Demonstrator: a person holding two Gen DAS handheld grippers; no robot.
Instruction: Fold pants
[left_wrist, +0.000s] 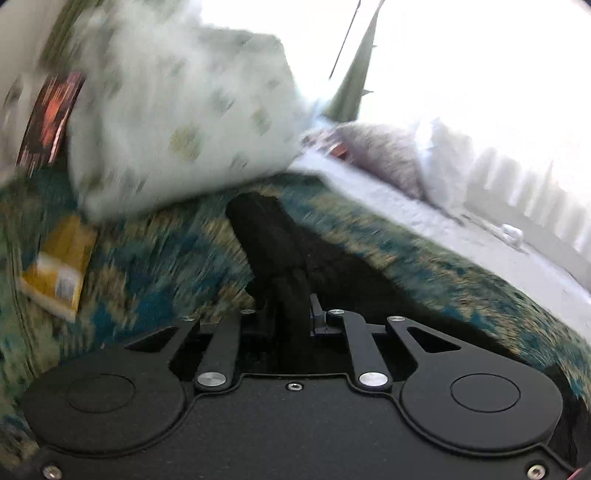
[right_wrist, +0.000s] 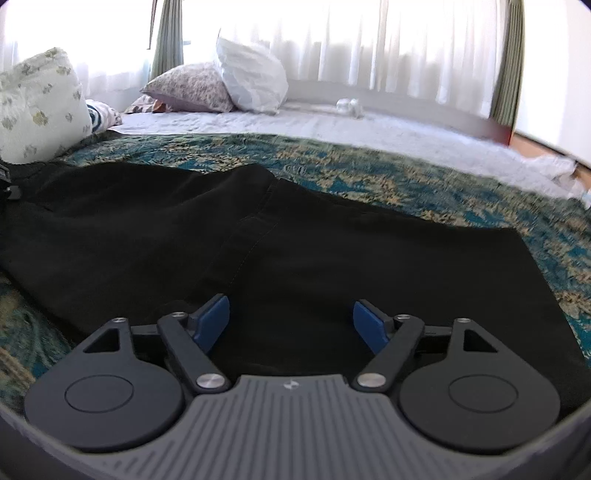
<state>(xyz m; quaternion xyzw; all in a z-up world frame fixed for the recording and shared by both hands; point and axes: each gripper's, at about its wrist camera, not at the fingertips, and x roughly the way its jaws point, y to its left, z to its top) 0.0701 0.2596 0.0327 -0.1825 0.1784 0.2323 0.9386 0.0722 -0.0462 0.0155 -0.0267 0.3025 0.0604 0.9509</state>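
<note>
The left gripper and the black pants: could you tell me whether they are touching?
Touching. In the left wrist view the left gripper has its jaws drawn together on a raised ridge of the black pants.

Bedroom, bed (right_wrist: 332, 122), pillows (right_wrist: 251, 77), curtains (right_wrist: 369, 44)

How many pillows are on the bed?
3. A leaf-print pillow at far left, a flowery pillow by the curtains, and a plain white pillow leaning on it. More may be hidden.
</note>
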